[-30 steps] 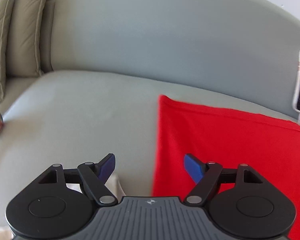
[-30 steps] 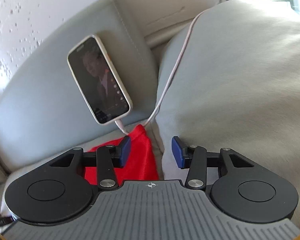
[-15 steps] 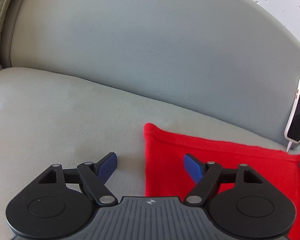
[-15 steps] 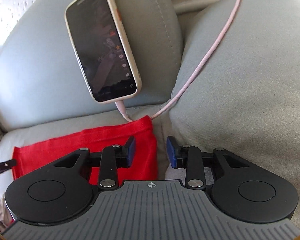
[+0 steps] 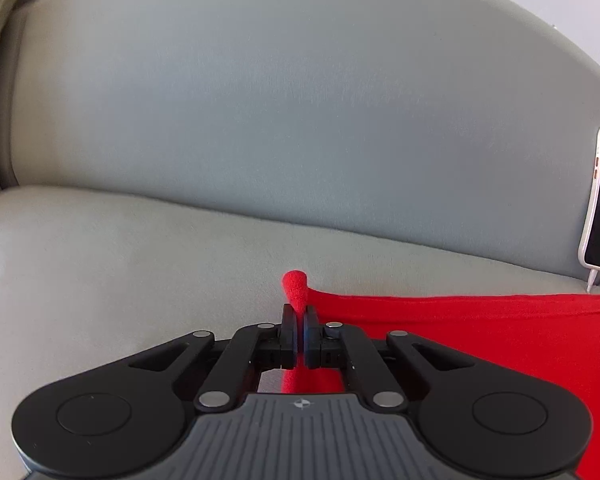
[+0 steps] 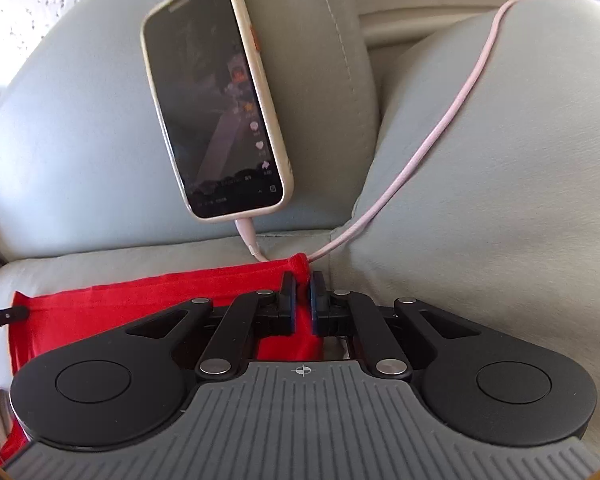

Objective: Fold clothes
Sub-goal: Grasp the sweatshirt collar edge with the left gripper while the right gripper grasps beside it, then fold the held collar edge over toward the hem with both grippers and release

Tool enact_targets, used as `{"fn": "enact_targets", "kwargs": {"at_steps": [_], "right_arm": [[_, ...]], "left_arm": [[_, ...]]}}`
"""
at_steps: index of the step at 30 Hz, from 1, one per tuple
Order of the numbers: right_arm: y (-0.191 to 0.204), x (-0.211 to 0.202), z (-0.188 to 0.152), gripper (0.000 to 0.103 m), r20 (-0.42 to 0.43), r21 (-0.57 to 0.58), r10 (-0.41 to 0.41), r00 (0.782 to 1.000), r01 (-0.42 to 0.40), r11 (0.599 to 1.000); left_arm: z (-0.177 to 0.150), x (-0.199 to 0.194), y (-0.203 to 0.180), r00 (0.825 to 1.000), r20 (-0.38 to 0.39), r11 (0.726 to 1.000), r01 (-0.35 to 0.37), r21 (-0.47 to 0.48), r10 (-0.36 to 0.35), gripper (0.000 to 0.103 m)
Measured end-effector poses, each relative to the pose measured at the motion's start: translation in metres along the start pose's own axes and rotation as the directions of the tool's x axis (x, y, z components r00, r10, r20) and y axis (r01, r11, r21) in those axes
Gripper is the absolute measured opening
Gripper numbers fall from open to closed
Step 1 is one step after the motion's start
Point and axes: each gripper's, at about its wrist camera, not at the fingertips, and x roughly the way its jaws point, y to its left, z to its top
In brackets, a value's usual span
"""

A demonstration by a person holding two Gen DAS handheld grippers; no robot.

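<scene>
Left wrist view: the left gripper (image 5: 299, 322) jaws have just closed, pinching a corner of the one red garment (image 5: 480, 336) lying on the sofa seat (image 5: 120, 264). Both grippers clamp it, the right gripper (image 6: 302, 292) likewise at the opposite corner; next, probably, lift together, clearing the one phone (image 6: 216, 96) and its cable (image 6: 420, 152) at 12 o'clock.

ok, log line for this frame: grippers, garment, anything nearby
left gripper: shut on red cloth corner | right gripper: shut on opposite corner | phone on cable, beside right corner
</scene>
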Motion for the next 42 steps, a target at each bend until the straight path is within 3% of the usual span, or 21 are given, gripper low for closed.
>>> {"fn": "enact_targets", "kwargs": {"at_steps": [8,13,18,20,27,32,38,40,42], "right_arm": [[0.008,-0.092,-0.001,0.006,0.036,0.088,-0.029,0.999,0.026,0.996],[0.0,-0.18,-0.016,0.006,0.003,0.18,-0.024,1.0,0.023,0.983],[-0.015,-0.257,-0.06,0.006,-0.069,0.272,0.004,0.998,0.015,0.962],[-0.019,-0.279,-0.084,0.006,-0.065,0.285,0.016,0.998,0.003,0.959],[-0.014,-0.33,-0.171,0.006,-0.036,0.281,0.006,0.999,0.005,0.96],[0.0,-0.346,-0.227,0.005,-0.029,0.277,-0.003,1.0,0.011,0.961],[0.0,-0.363,-0.265,0.005,-0.011,0.307,-0.035,0.999,0.037,0.951],[-0.001,-0.367,-0.273,0.005,-0.009,0.311,-0.048,0.999,0.048,0.949],[0.003,-0.362,-0.277,0.006,-0.044,0.278,-0.052,0.998,0.062,0.958]], "left_arm": [[0.004,-0.082,0.005,0.997,0.048,0.998,0.06,-0.02,-0.059,0.001],[-0.01,-0.149,0.018,0.992,-0.019,0.989,0.12,-0.081,-0.122,0.001],[-0.048,-0.216,0.036,0.978,-0.093,0.973,0.172,-0.152,-0.187,0.001],[-0.078,-0.236,0.039,0.976,-0.097,0.972,0.177,-0.156,-0.194,0.001],[-0.163,-0.296,0.034,0.996,-0.042,0.996,0.075,-0.04,-0.077,0.001],[-0.192,-0.305,0.033,0.998,-0.015,0.995,0.056,-0.085,-0.058,0.001],[-0.219,-0.312,0.036,0.999,-0.008,0.992,0.031,-0.119,-0.032,0.001],[-0.226,-0.309,0.032,0.999,-0.024,0.996,0.019,-0.09,-0.021,0.001],[-0.231,-0.301,0.027,0.998,-0.059,0.999,-0.028,-0.046,0.025,0.01]]}}
